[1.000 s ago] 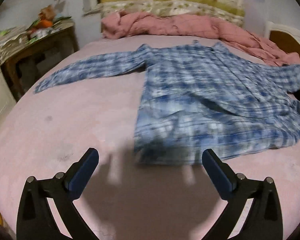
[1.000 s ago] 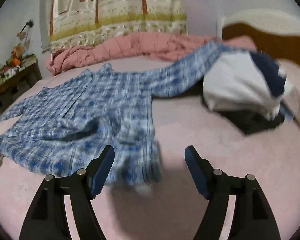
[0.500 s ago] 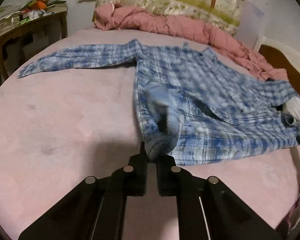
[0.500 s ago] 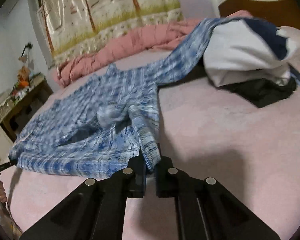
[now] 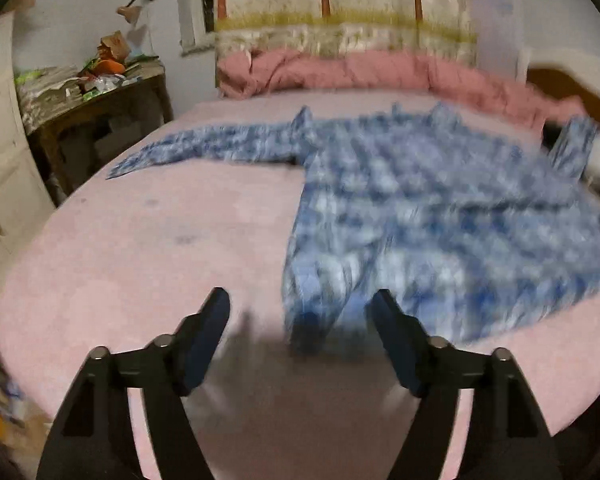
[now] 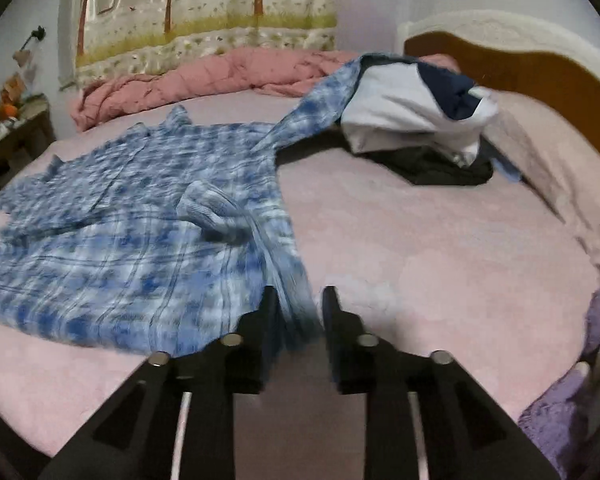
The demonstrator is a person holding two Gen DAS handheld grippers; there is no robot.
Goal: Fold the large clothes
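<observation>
While both sets of jaws have just been opening, the left gripper (image 5: 300, 320) stands wide with the blue plaid shirt (image 5: 440, 220)'s hem corner loose between its fingers; the right gripper (image 6: 300, 312) is parted narrowly around the other corner. Beyond, the shirt sprawls mid-bed (image 6: 420, 248), pink quilt (image 6: 220, 76) along the far edge.

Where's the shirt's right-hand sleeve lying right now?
In the right wrist view the sleeve runs up and right from the shirt, its far end draped onto the white garment near the headboard.
</observation>
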